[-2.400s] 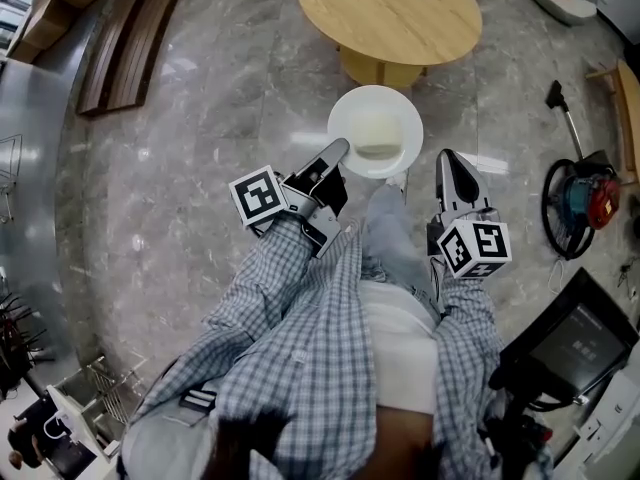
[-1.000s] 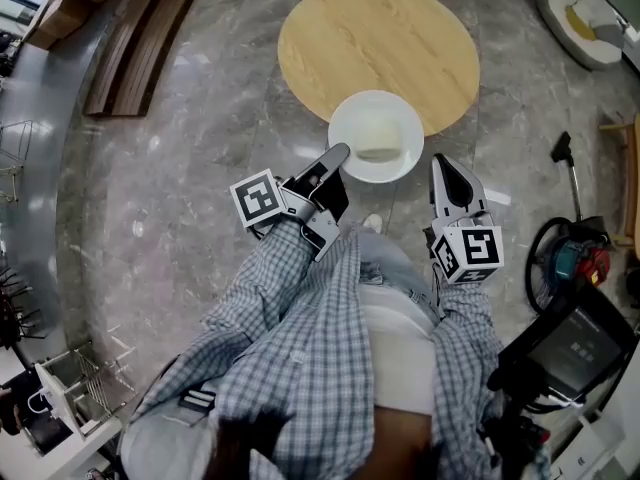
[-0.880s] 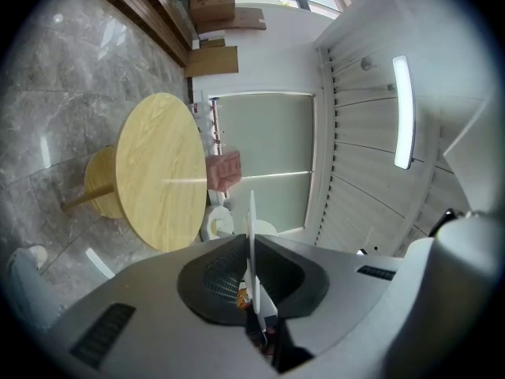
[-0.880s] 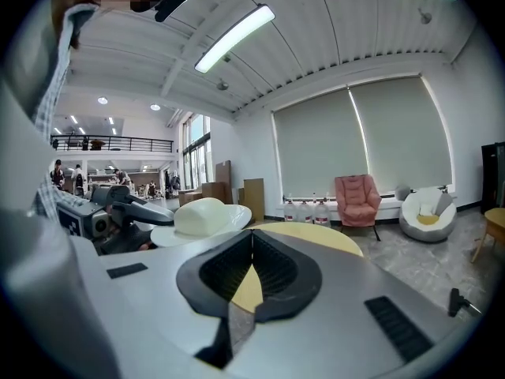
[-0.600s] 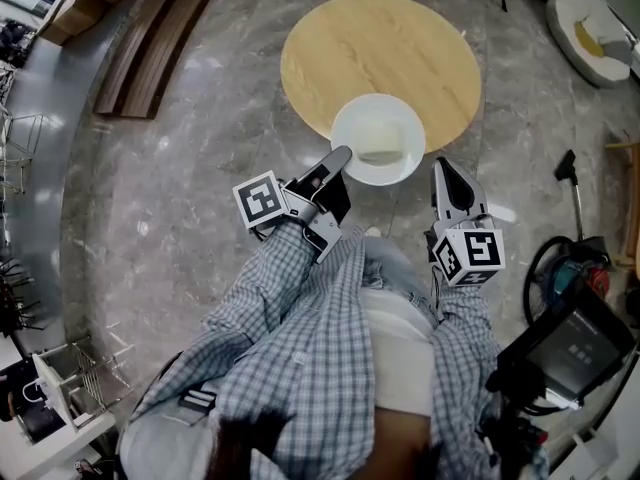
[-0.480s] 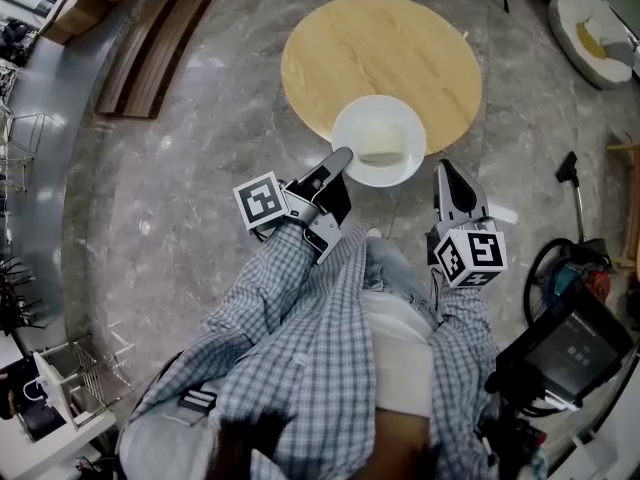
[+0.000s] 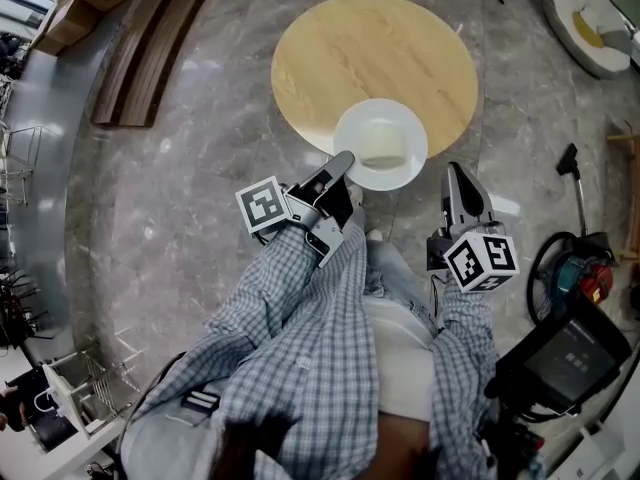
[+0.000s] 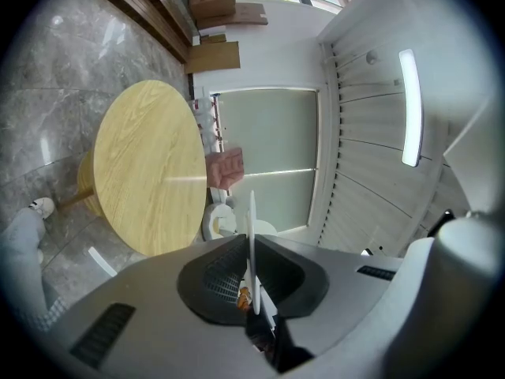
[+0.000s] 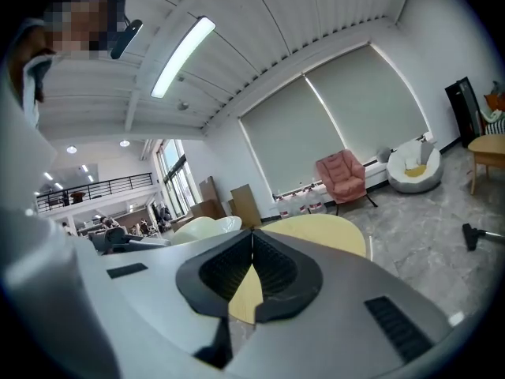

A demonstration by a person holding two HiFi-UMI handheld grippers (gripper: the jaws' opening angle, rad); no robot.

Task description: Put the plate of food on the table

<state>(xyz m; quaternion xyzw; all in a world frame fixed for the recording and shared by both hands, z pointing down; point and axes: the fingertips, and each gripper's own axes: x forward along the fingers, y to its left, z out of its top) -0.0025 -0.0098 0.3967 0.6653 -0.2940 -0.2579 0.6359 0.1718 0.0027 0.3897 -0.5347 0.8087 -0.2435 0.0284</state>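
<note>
Currently the left gripper point(image 7: 340, 164) has its jaws clamped on the rim of the plate point(image 7: 380, 138), which juts ahead over the table point(image 7: 360, 48) edge, while the right gripper point(image 7: 457, 174), jaws together, holds nothing.

The plate point(image 7: 380, 145) lies over the edge of the table point(image 7: 372, 53), at the table's 6 o'clock. The left gripper point(image 7: 343, 159) is on the plate's rim at 7 o'clock. The right gripper point(image 7: 456, 172) is at the plate's 4 o'clock, apart from it.
</note>
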